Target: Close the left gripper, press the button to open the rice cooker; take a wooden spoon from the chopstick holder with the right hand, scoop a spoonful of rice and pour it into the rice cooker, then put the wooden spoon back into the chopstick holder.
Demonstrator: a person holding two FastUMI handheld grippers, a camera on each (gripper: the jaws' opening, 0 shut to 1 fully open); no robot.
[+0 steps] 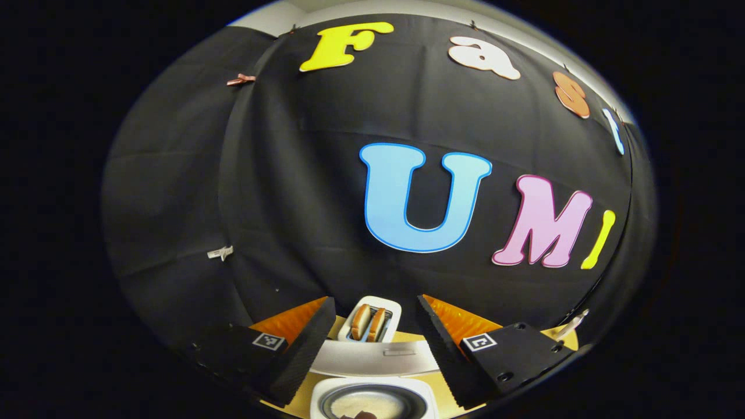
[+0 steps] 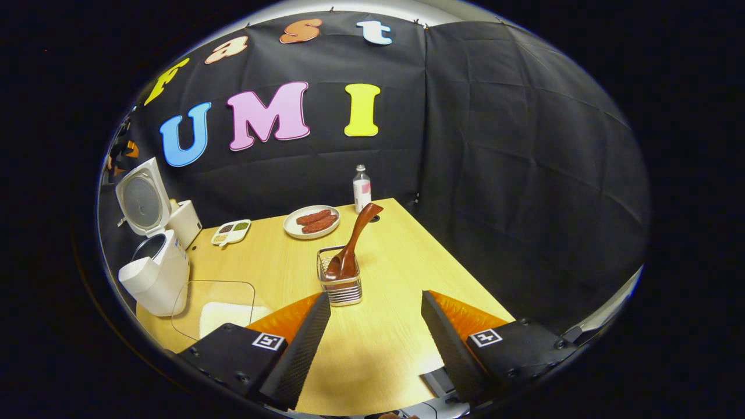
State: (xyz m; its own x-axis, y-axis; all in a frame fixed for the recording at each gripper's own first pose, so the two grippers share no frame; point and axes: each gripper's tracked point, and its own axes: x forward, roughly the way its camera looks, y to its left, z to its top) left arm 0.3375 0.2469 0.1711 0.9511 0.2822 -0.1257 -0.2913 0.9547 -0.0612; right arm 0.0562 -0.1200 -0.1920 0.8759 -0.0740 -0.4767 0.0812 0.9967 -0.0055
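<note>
The white rice cooker (image 2: 156,278) stands at the table's left edge with its lid (image 2: 141,201) raised upright. My left gripper (image 1: 376,300) hangs open right above it; the cooker's inner pot (image 1: 372,402) shows below and between the fingers, with the lid's edge (image 1: 372,358) behind it. The brown wooden spoon (image 2: 351,244) stands bowl-down in the wire chopstick holder (image 2: 341,285) at mid-table, its handle leaning right. My right gripper (image 2: 375,295) is open with nothing in it, a short way in front of the holder. A clear glass container of white rice (image 2: 216,309) lies between cooker and holder.
A white toaster (image 1: 370,322) with two bread slices sits behind the cooker. At the back of the wooden table (image 2: 396,349) are a plate of sausages (image 2: 312,221), a small divided dish (image 2: 231,231) and a bottle (image 2: 361,187). Black cloth walls close off the back and right.
</note>
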